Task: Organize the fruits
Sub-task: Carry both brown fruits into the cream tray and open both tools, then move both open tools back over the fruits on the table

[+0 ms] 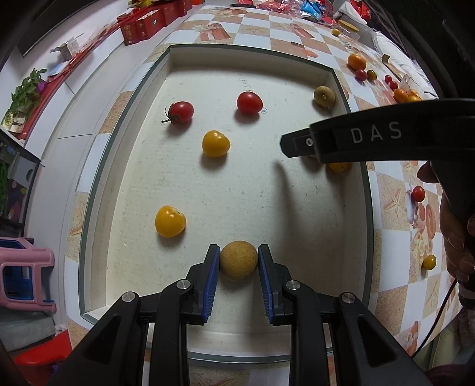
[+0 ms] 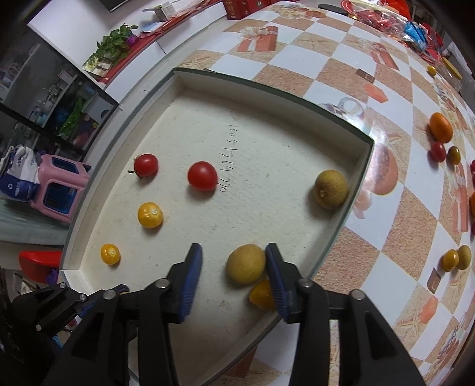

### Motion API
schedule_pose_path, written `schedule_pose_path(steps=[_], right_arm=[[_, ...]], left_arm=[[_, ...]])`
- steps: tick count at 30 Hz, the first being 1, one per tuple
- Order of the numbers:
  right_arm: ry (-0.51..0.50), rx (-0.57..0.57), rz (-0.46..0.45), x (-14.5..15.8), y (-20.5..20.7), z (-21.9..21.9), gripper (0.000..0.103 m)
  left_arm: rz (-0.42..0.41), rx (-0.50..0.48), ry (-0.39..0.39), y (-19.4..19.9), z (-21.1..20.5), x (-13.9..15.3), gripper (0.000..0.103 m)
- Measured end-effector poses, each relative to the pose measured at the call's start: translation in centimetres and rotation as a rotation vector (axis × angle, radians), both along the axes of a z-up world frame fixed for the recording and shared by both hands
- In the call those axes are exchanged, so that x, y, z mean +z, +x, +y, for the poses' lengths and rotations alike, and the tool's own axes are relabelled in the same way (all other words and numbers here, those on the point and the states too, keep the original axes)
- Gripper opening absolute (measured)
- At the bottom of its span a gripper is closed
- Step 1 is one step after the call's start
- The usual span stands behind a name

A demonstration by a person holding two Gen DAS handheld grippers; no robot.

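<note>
Left wrist view: left gripper point(image 1: 239, 259) points steeply down into the tray point(image 1: 124, 130); its pads flank a tan fruit point(image 1: 238, 260) at the near edge, touching or barely clear — cannot tell.
Right wrist view: right gripper point(image 2: 234, 267) spread, pointing down; a second tan fruit point(image 2: 245, 264) lies against its right pad near the tray's right edge, free.

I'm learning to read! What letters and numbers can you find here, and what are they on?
"DAS": white letters on the black right hand-held gripper, seen from the left wrist view.
Handwritten digits on the floor of the white shallow tray: upside down and scrawled, not surely readable.
Print on the red cardboard boxes at the table's far edge: too small to read.
</note>
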State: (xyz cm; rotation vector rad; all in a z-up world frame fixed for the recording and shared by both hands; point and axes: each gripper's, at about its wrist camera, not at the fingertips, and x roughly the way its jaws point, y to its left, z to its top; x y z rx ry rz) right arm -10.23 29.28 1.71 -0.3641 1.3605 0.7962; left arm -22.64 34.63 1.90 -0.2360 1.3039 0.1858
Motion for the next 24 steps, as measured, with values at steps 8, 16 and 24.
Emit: schedule_pose_path(steps=[8, 16, 24], right_arm=[[0.061, -0.046, -0.013, 1.9, 0.6, -0.6, 0.081], [0.114, -0.174, -0.028, 4.1, 2.1, -4.3, 0.088], [0.084, -0.335, -0.049, 4.7, 3.0, -12.2, 0.088]], left_arm=[[-0.009, 0.011, 0.026, -0.5, 0.1, 0.5, 0.074], [-0.027, -0.029, 0.052, 0.4, -1.1, 1.9, 0.074], [-0.071, -0.120, 0.050, 3.0, -4.1, 3.6, 0.074]])
